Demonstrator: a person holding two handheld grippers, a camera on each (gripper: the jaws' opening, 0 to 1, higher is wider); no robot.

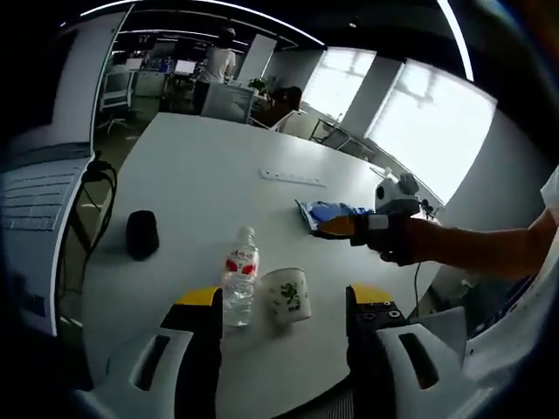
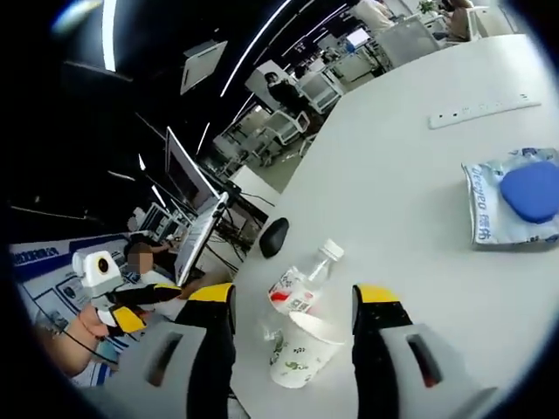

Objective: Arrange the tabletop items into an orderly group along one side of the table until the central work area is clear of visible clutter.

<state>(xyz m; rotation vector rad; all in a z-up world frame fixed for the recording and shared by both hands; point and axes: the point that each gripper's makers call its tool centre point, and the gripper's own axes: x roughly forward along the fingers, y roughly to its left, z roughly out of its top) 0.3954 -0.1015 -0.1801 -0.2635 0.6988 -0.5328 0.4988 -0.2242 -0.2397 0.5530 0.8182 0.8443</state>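
Observation:
A clear water bottle with a red label [image 1: 240, 275] stands on the white table [image 1: 201, 175], with a white paper cup with a green print [image 1: 288, 298] right beside it. My left gripper [image 1: 284, 301] is open, hovering just short of the two. A black mouse [image 1: 142, 234] lies to the left. A blue-and-silver packet [image 1: 336, 212] lies further right, and my right gripper [image 1: 330, 229] reaches in above it. In the right gripper view, the right gripper [image 2: 293, 297] is open over the cup [image 2: 301, 353] and bottle [image 2: 301, 284]. The packet [image 2: 515, 196] lies at the right.
A white power strip [image 1: 293, 177] lies across the far middle of the table, also seen as the power strip [image 2: 485, 109]. The mouse [image 2: 273, 236] sits near the table edge. My left gripper [image 2: 138, 305] shows at the left. Office chairs, desks and people stand beyond.

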